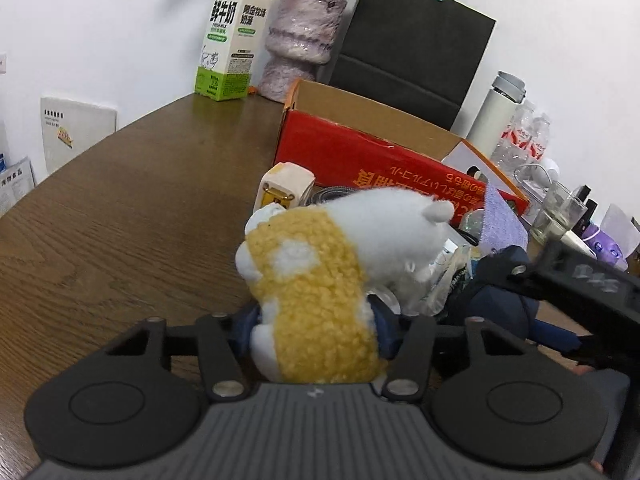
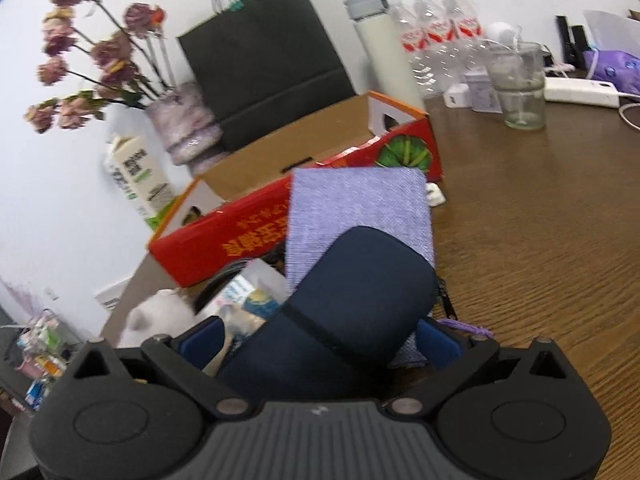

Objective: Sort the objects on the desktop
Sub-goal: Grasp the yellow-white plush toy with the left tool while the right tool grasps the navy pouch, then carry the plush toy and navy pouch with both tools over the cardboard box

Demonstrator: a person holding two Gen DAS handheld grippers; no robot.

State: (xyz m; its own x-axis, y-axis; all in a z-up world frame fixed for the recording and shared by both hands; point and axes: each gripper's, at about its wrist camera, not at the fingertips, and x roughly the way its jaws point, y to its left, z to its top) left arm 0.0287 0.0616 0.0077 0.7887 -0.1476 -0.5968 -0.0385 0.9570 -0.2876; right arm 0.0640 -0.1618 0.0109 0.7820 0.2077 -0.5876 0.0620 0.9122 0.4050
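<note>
My left gripper (image 1: 316,320) is shut on a yellow and white plush toy (image 1: 320,276) and holds it above the wooden table (image 1: 132,216). My right gripper (image 2: 320,340) is shut on a dark blue zip case (image 2: 340,312), which also shows in the left wrist view (image 1: 496,292). A purple cloth (image 2: 360,212) lies under the case. The open red cardboard box (image 1: 360,152) stands just beyond both grippers and shows in the right wrist view (image 2: 240,232). The plush's white head shows at the lower left of the right wrist view (image 2: 160,316).
A white charger plug (image 1: 284,188) and plastic packets (image 2: 248,296) lie by the box. A milk carton (image 1: 232,40), vase (image 1: 300,44) and black paper bag (image 1: 408,48) stand at the back. A thermos (image 2: 384,48), water bottles (image 2: 436,40) and glass jar (image 2: 520,88) stand at right.
</note>
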